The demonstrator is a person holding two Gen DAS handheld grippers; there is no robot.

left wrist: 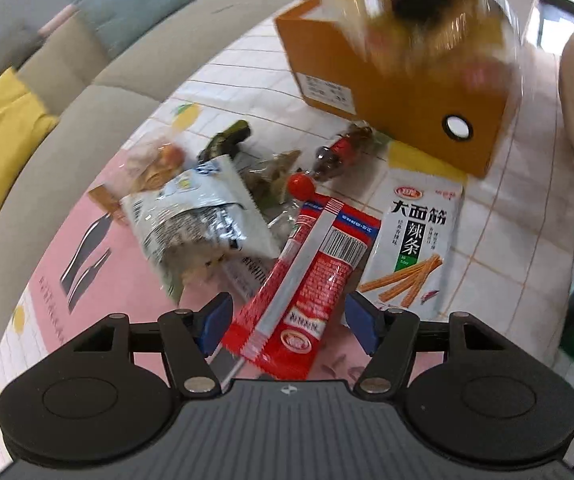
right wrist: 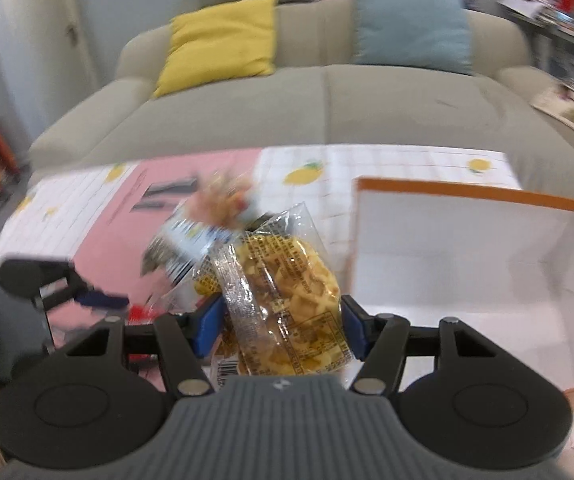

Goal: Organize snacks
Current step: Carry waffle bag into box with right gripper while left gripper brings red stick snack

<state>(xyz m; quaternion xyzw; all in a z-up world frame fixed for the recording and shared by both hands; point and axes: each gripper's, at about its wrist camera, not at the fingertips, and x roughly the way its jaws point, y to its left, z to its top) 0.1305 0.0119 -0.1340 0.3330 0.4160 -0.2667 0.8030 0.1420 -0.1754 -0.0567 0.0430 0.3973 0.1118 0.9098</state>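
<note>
Left wrist view gives me my left gripper (left wrist: 289, 316) over the snack pile on the tablecloth (left wrist: 499, 248), jaws spread apart. A red sausage packet (left wrist: 307, 280) lies between the blue pads (left wrist: 217, 316), but I cannot tell whether either pad touches it. Just beside it on the right lies a white spicy-strip packet (left wrist: 415, 240); to the left sits a crumpled silver-and-white bag (left wrist: 195, 220), with a red lollipop (left wrist: 302, 186) and several small wrapped snacks behind. The orange box (left wrist: 387, 76) stands at the far end of the table, its side with a round hole facing me.

In the right wrist view, my right gripper (right wrist: 281, 328) is clamped on a clear packet of yellow waffle-like crackers (right wrist: 287, 300), both pads pressing its sides. The packet is held above the table, just left of the open box (right wrist: 467, 256) with its white inside. The left gripper (right wrist: 99, 300) shows as a blur lower left. A beige sofa (right wrist: 327, 108) with yellow (right wrist: 219, 40) and blue cushions (right wrist: 411, 24) fills the background.
</note>
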